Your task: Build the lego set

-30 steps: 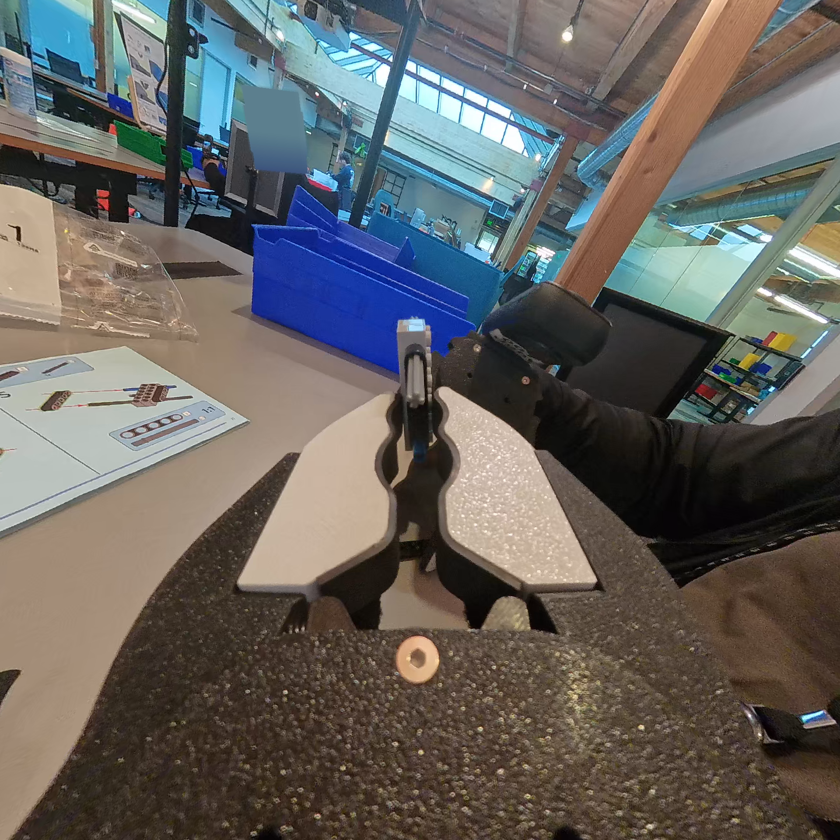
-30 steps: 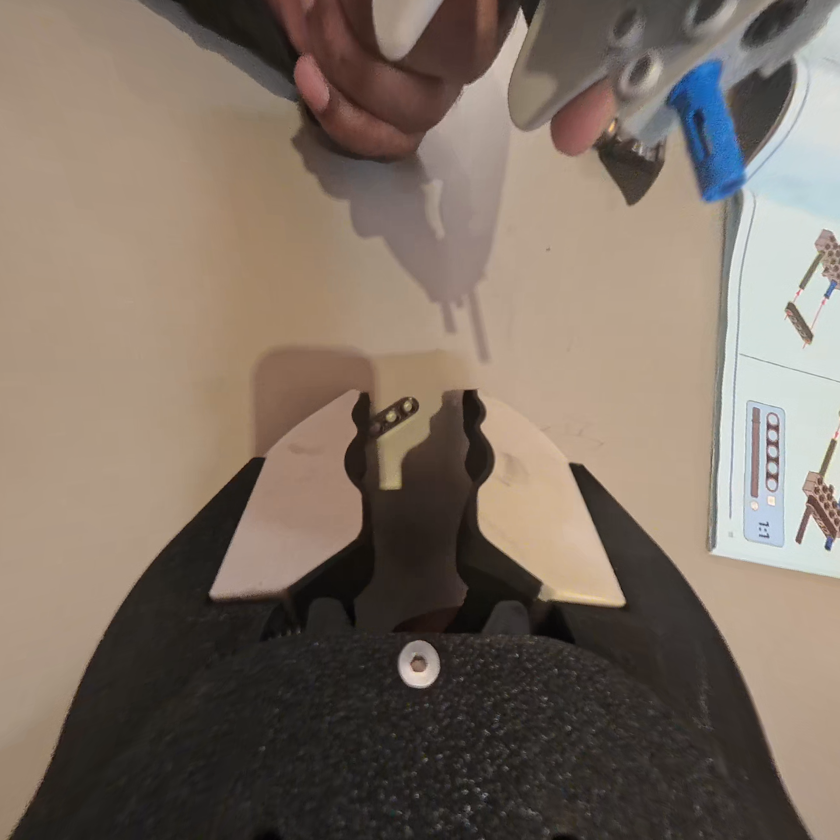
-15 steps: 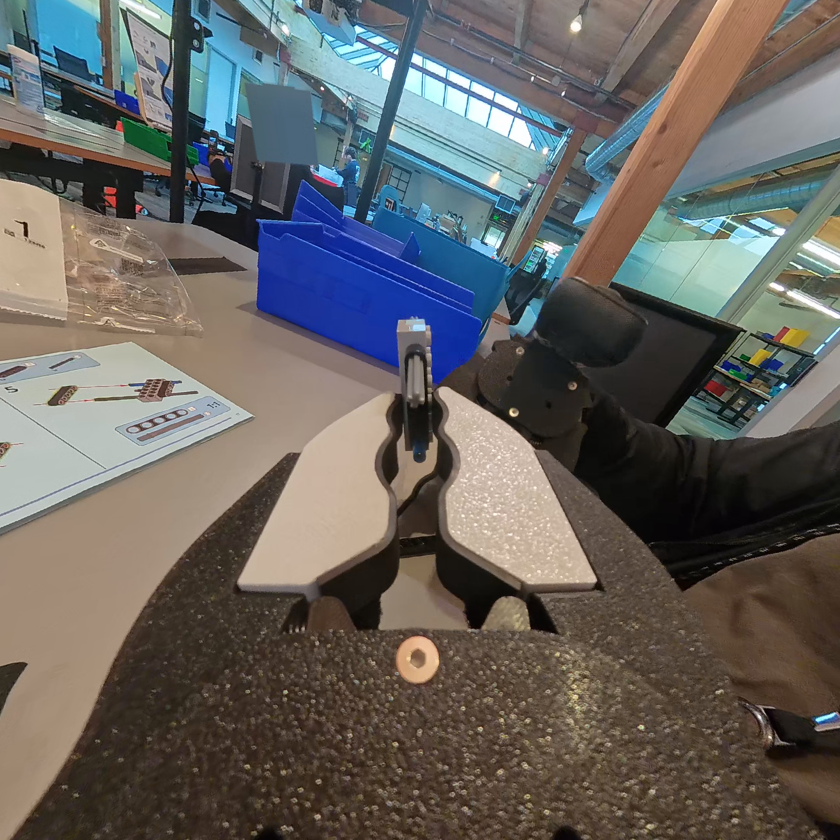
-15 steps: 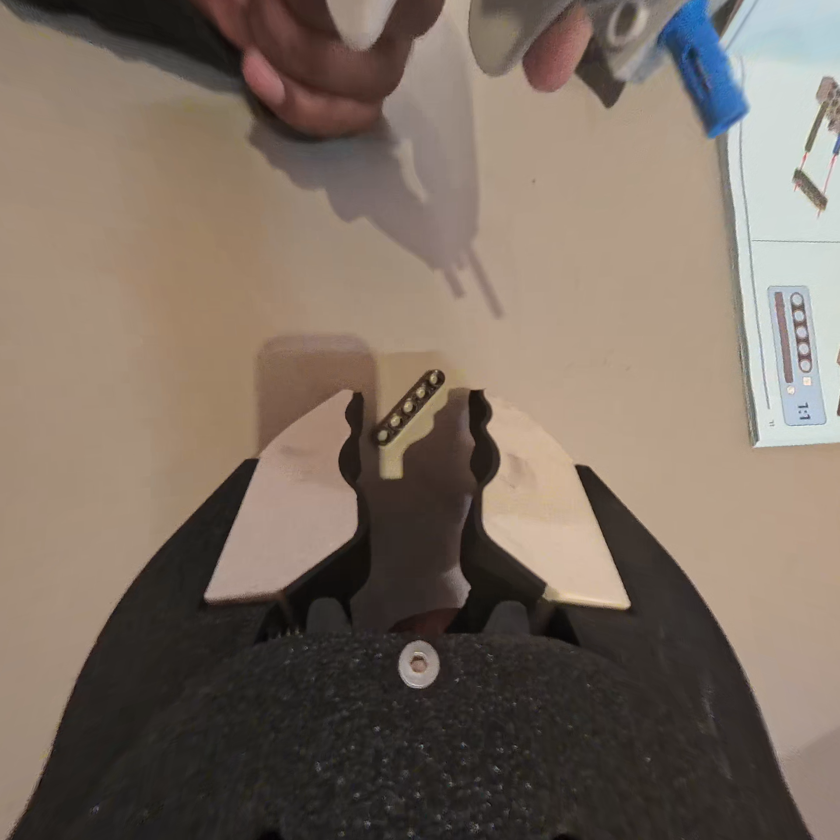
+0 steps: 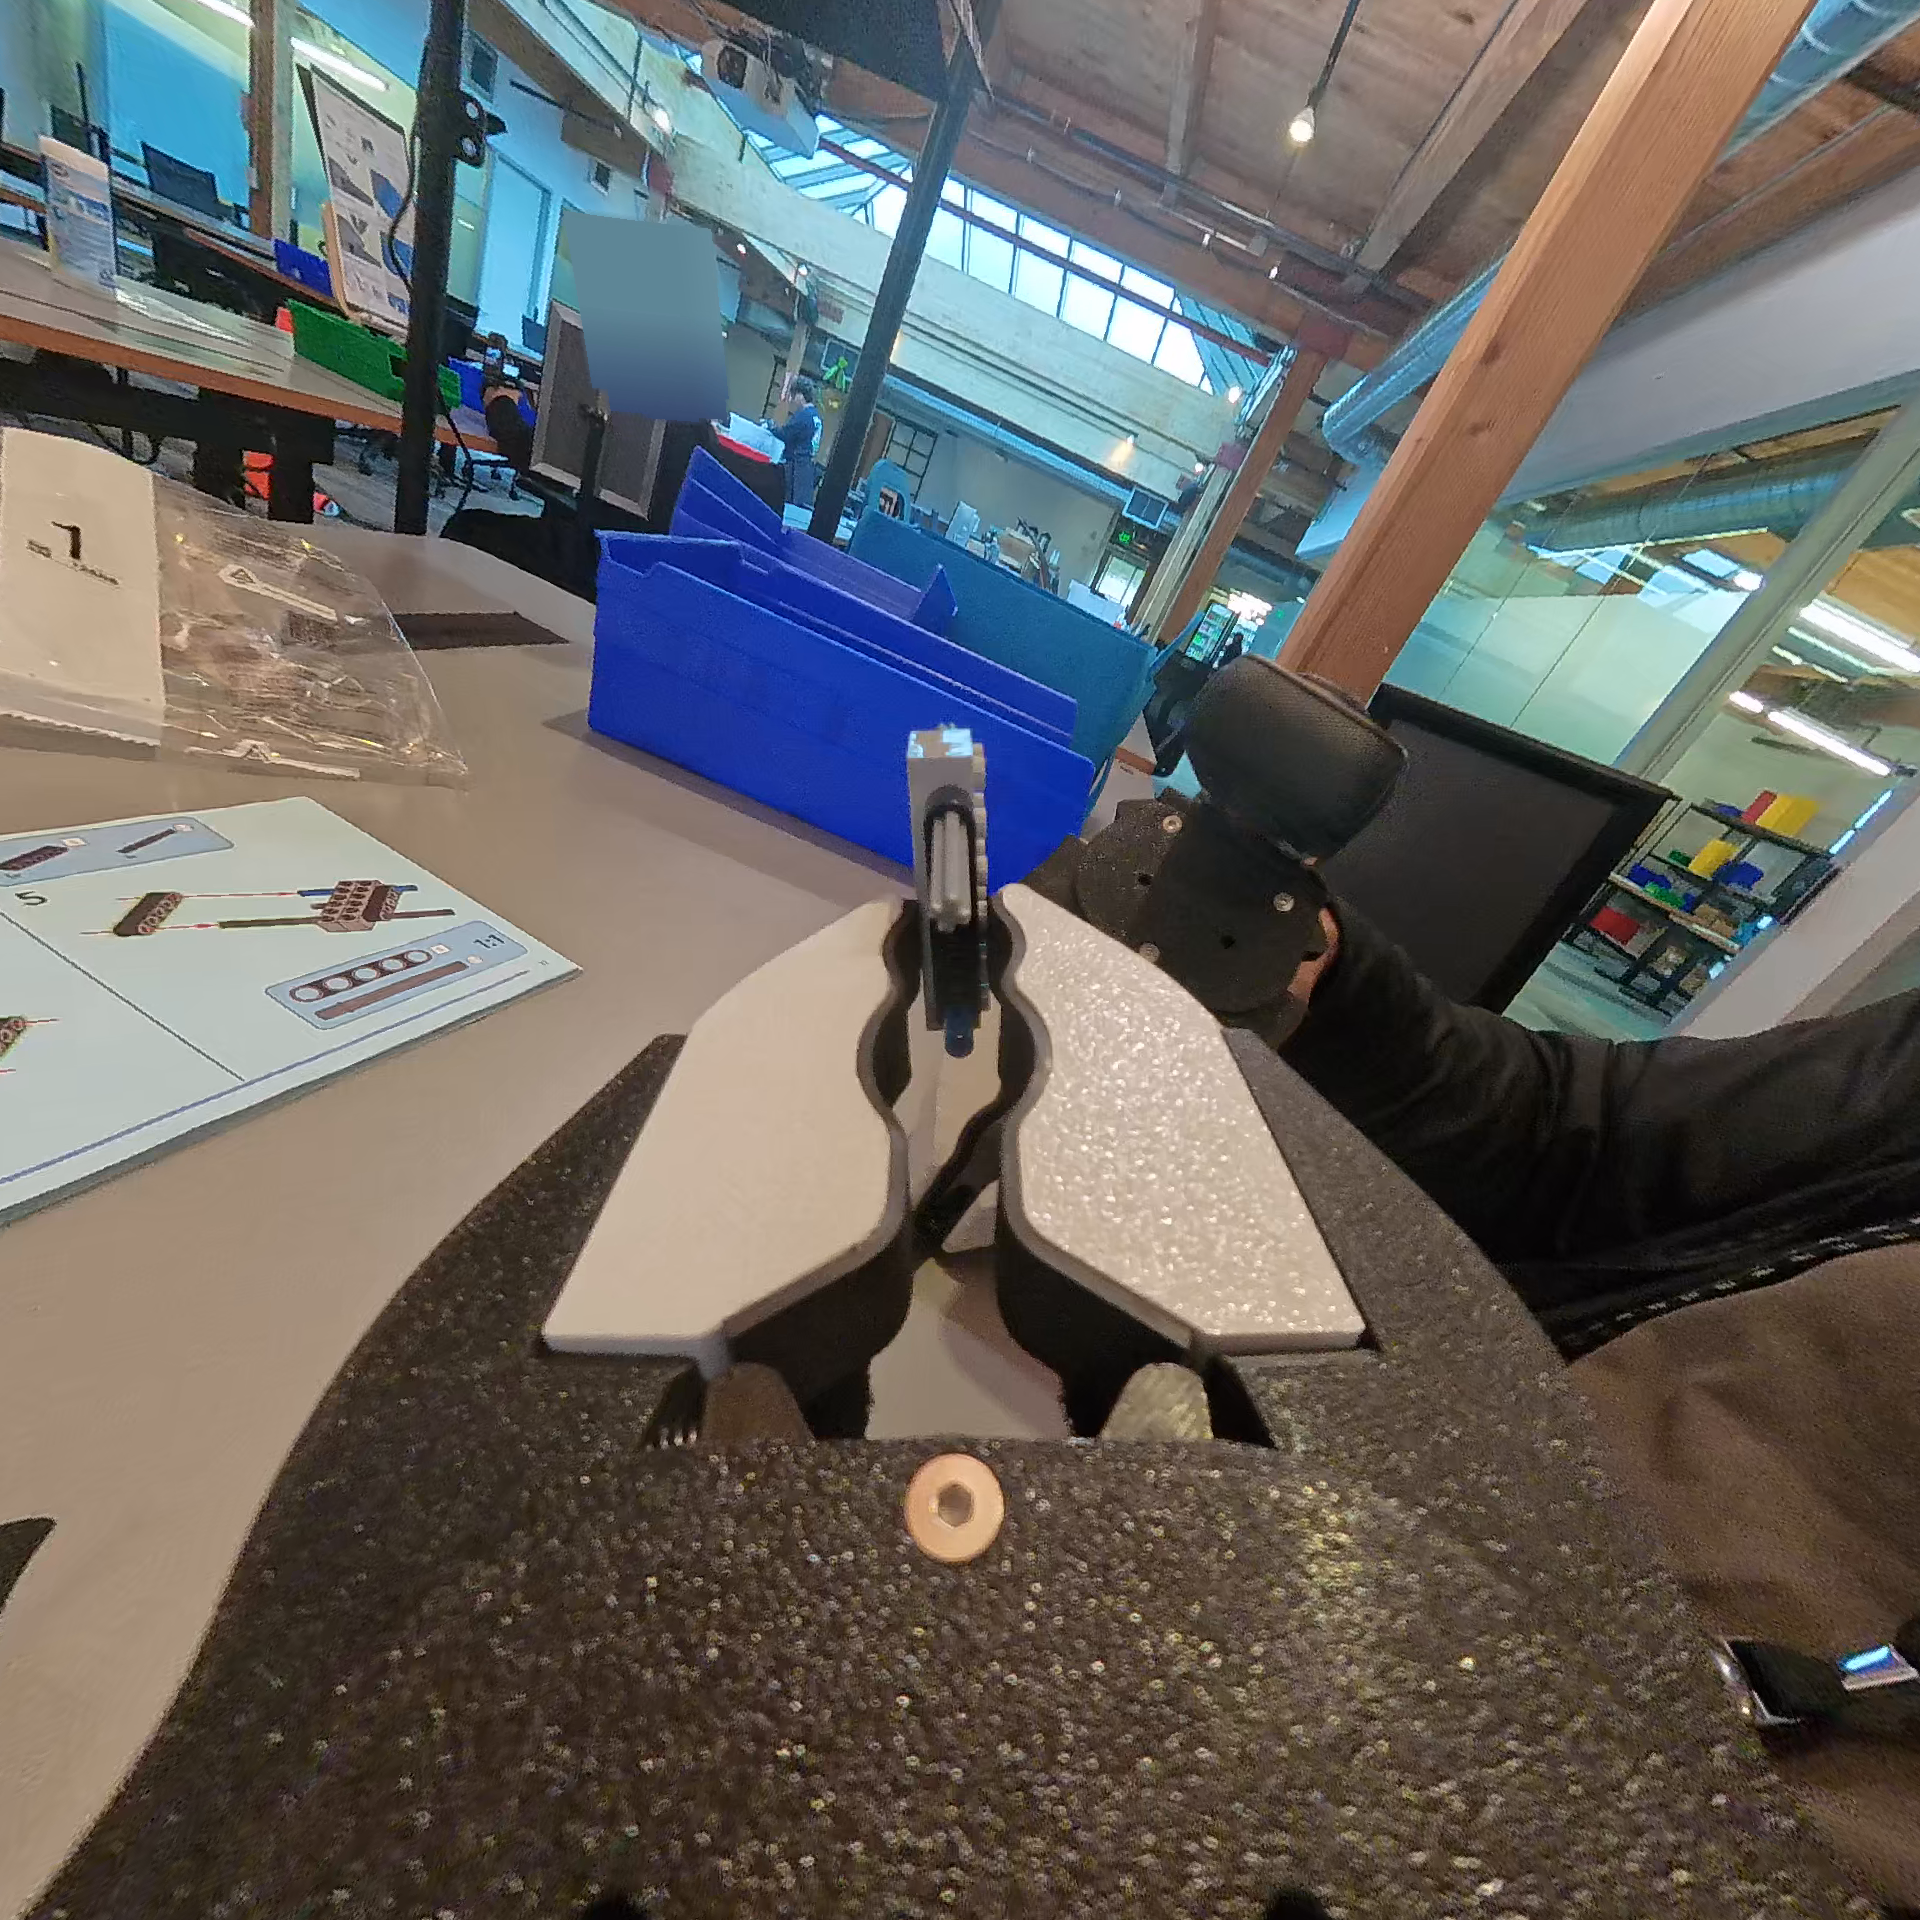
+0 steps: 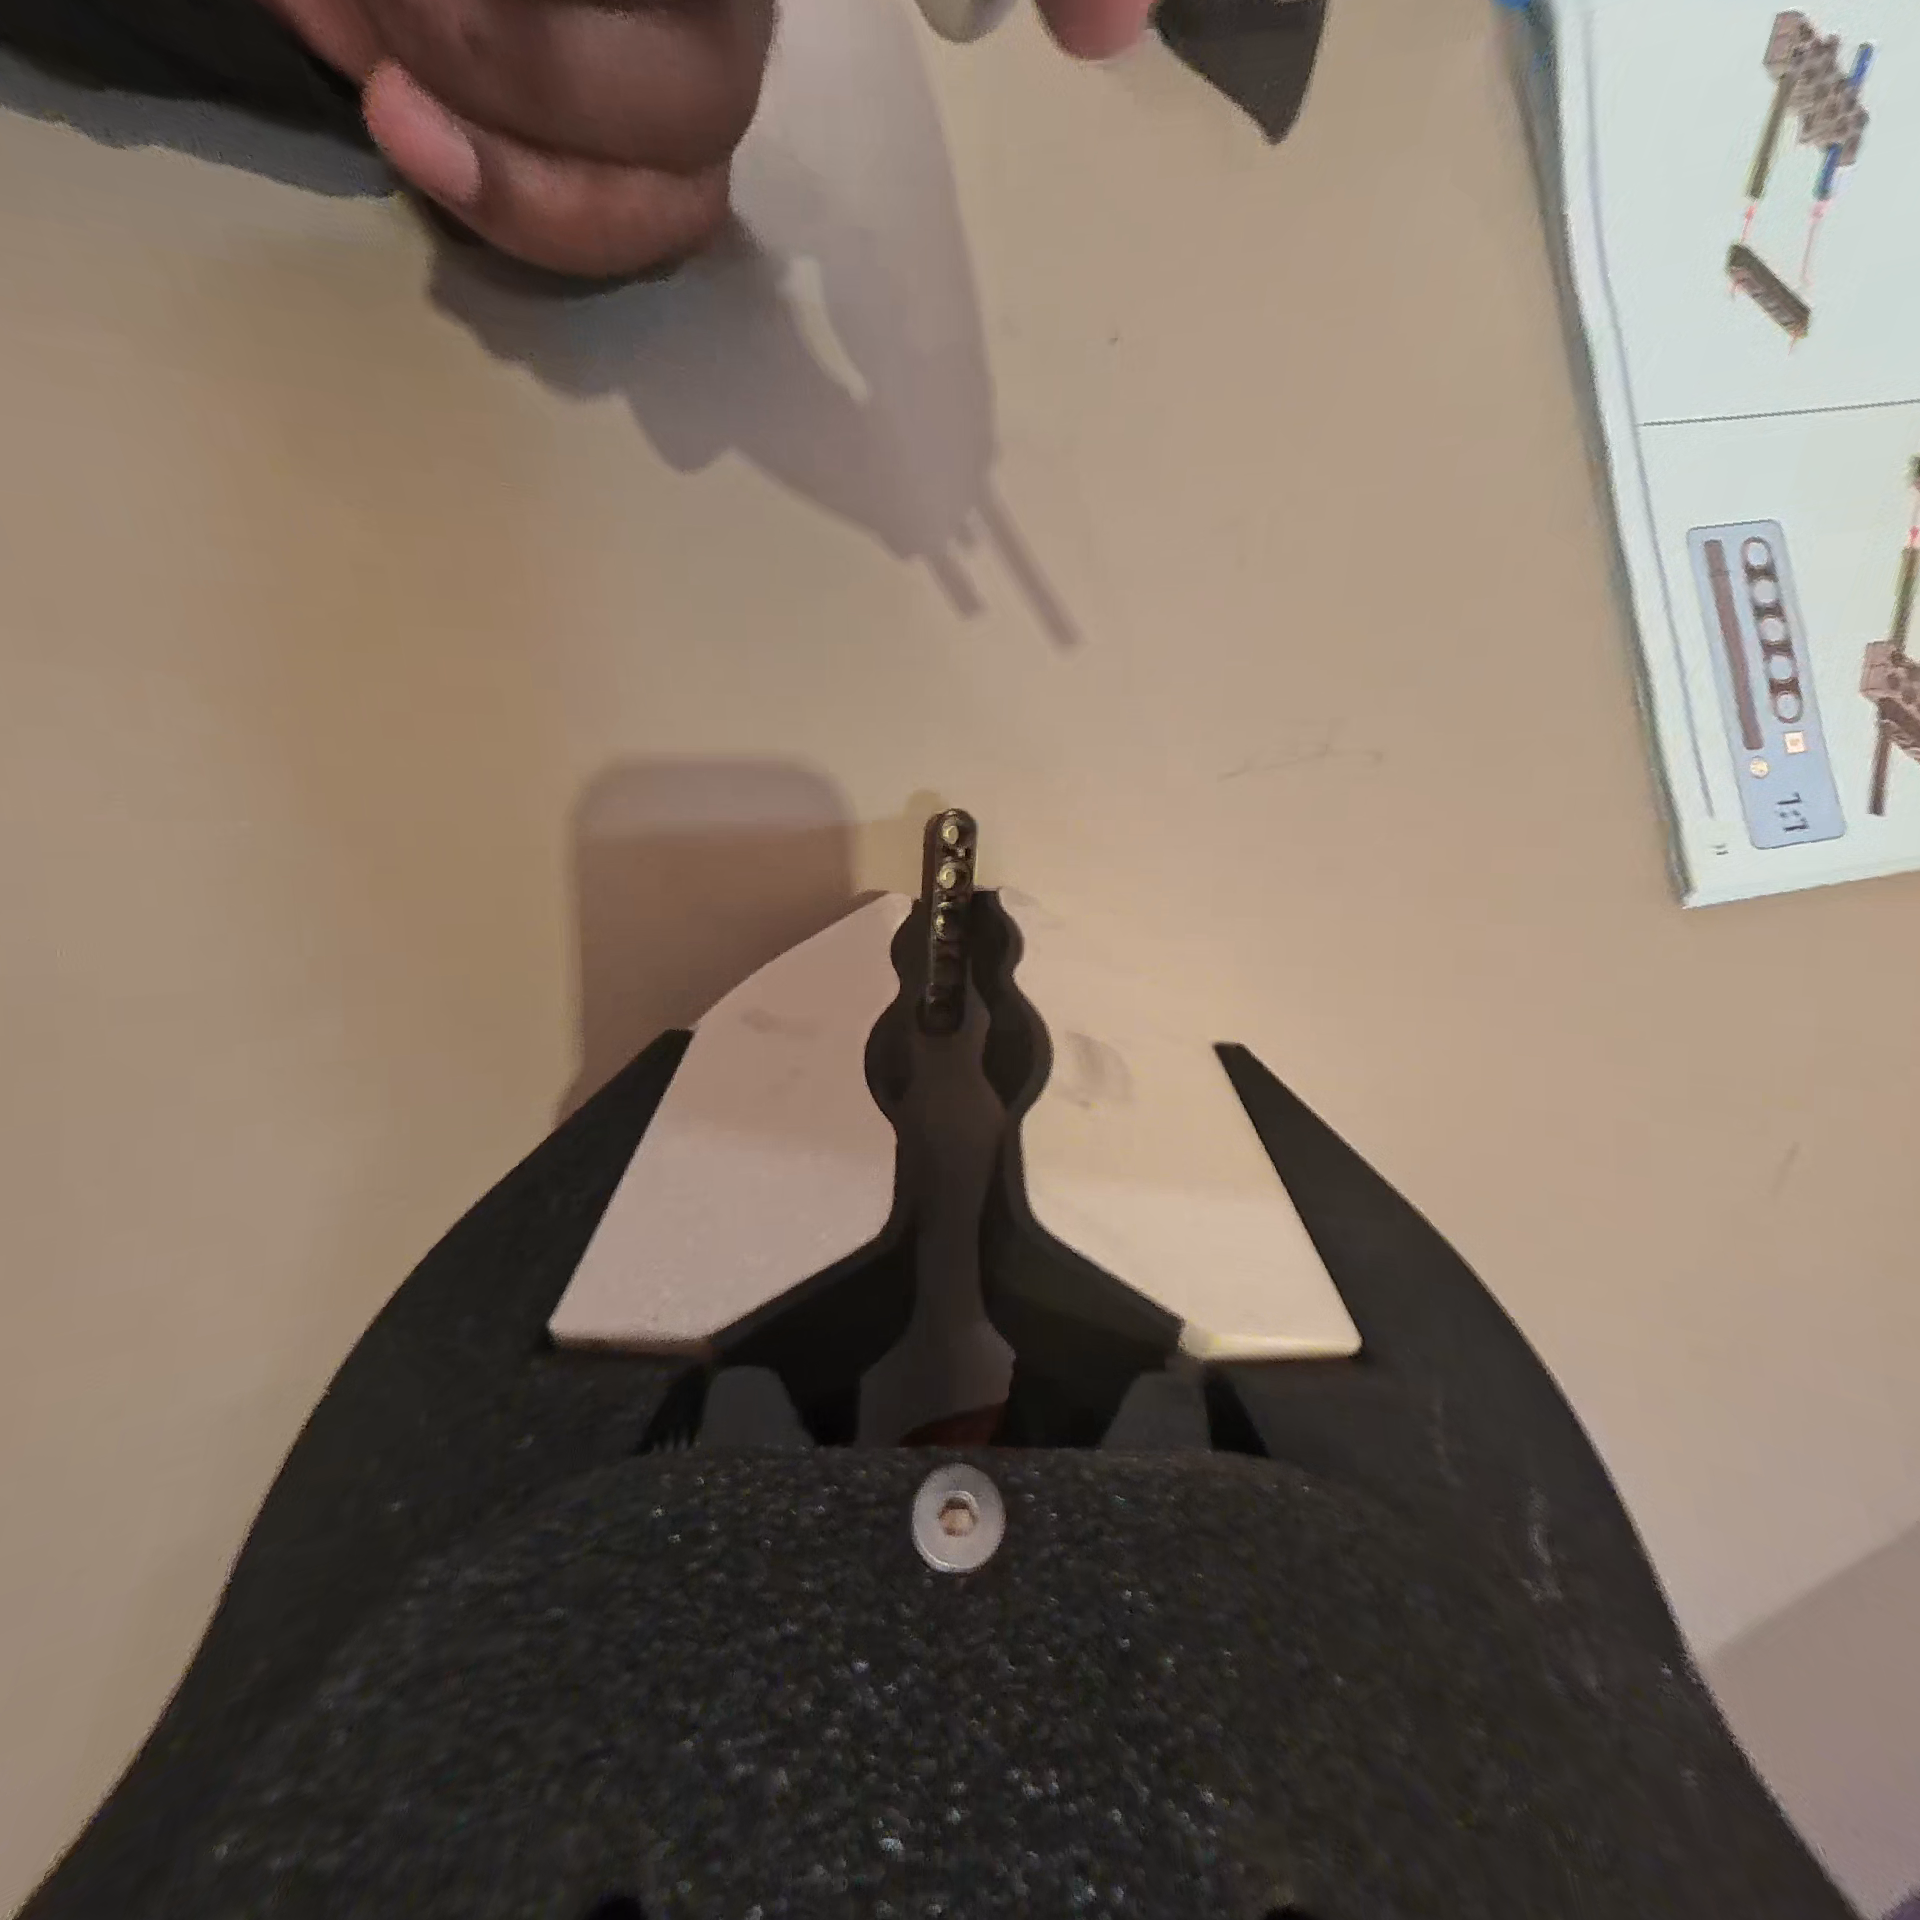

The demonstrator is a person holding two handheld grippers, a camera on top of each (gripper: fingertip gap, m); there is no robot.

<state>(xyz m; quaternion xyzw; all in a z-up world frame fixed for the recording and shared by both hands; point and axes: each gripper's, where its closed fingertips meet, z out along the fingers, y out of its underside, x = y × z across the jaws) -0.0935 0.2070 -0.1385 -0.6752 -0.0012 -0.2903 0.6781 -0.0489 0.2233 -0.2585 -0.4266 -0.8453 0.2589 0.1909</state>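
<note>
Gripping grey brick assembly, dark holed beam

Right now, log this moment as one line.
left gripper: shut on grey brick assembly | right gripper: shut on dark holed beam

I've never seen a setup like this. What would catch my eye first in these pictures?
Probably the left gripper, whose pale fingers pinch a small grey brick assembly upright in front of a bright blue bin. Next, the right gripper, fingers closed around a thin dark beam with holes above the beige table. An illustrated instruction sheet lies at the right edge.
</note>
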